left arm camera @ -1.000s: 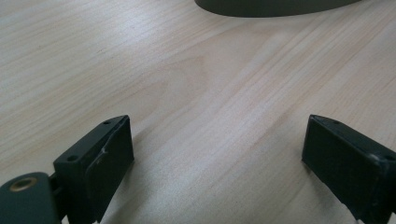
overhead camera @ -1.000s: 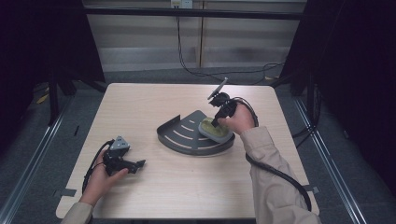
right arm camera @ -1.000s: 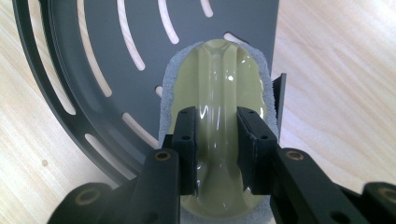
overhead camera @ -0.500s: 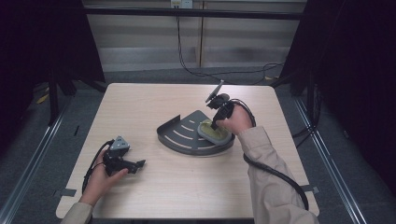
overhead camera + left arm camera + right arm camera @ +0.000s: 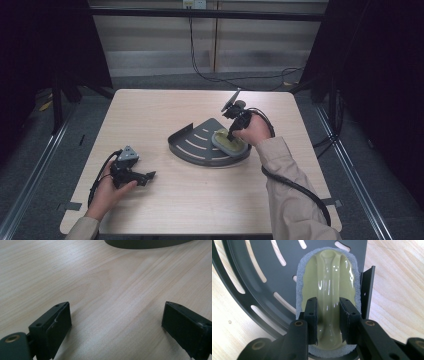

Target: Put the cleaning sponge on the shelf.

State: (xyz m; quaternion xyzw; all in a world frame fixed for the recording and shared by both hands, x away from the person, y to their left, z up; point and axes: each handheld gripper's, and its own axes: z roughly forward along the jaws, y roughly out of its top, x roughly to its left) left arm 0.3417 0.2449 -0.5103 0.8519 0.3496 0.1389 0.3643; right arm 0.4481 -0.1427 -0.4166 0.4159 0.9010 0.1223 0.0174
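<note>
The scrubber (image 5: pixel 328 277) on the right has a glossy pale yellow-green top and a grey fuzzy edge. It lies on a dark grey tray (image 5: pixel 197 145) with pale slots, on a light wood-grain table (image 5: pixel 150 110).

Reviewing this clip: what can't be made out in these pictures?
- High view: the right gripper jaws are hidden by the hand, so the grip on the scrubber can't be read there.
- Left gripper view: the dark tray is cut off by the top edge.
- Right gripper view: the scrubber's underside is hidden by its own top.
</note>
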